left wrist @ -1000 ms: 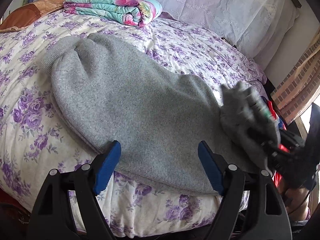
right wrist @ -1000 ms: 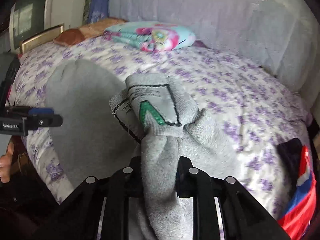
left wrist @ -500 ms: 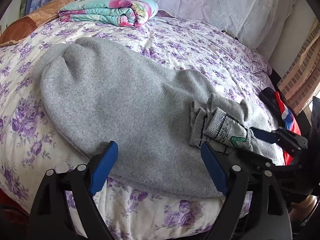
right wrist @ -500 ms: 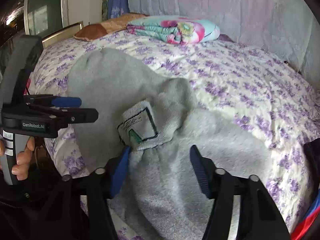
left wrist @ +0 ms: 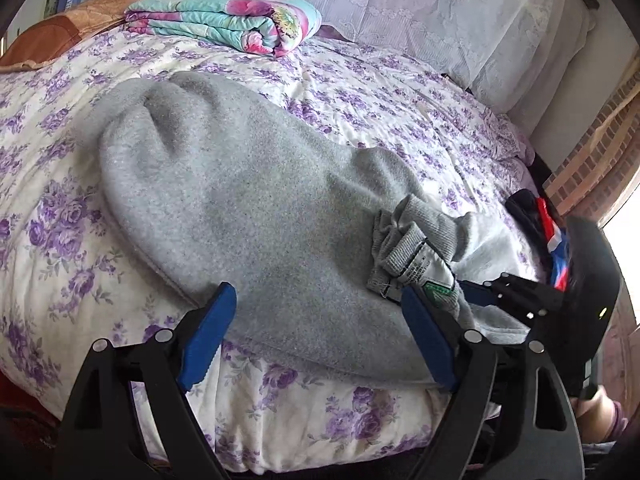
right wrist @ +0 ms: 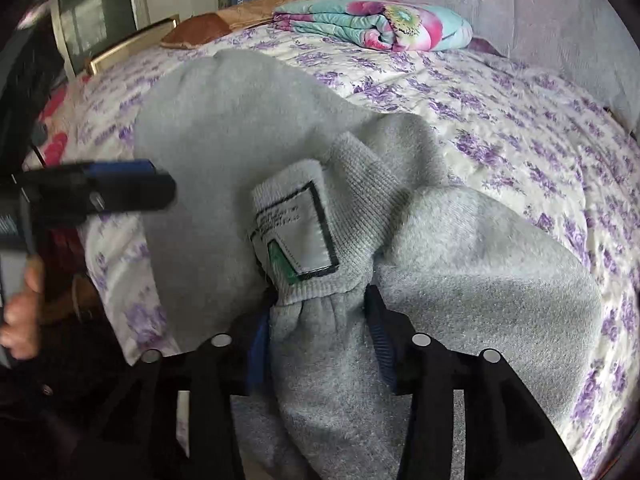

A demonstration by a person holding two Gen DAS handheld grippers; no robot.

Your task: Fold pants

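Grey fleece pants (left wrist: 248,216) lie spread across the floral bed (left wrist: 360,92), with the ribbed waistband and its white label (right wrist: 296,232) turned up near the front edge. My right gripper (right wrist: 320,320) is shut on the bunched waistband (left wrist: 416,248), just below the label. My left gripper (left wrist: 316,336) is open with blue pads over the front edge of the pants, touching nothing. It also shows in the right wrist view (right wrist: 120,188) at the left.
A folded floral quilt (left wrist: 224,20) and a brown pillow (left wrist: 60,28) lie at the back of the bed. A red, blue and black garment (left wrist: 540,216) lies at the right edge. Pale pillows (left wrist: 440,8) stand along the back.
My right gripper was shut on the waistband, opened half a second ago, and has closed on it again. My left gripper stayed open and moved slightly.
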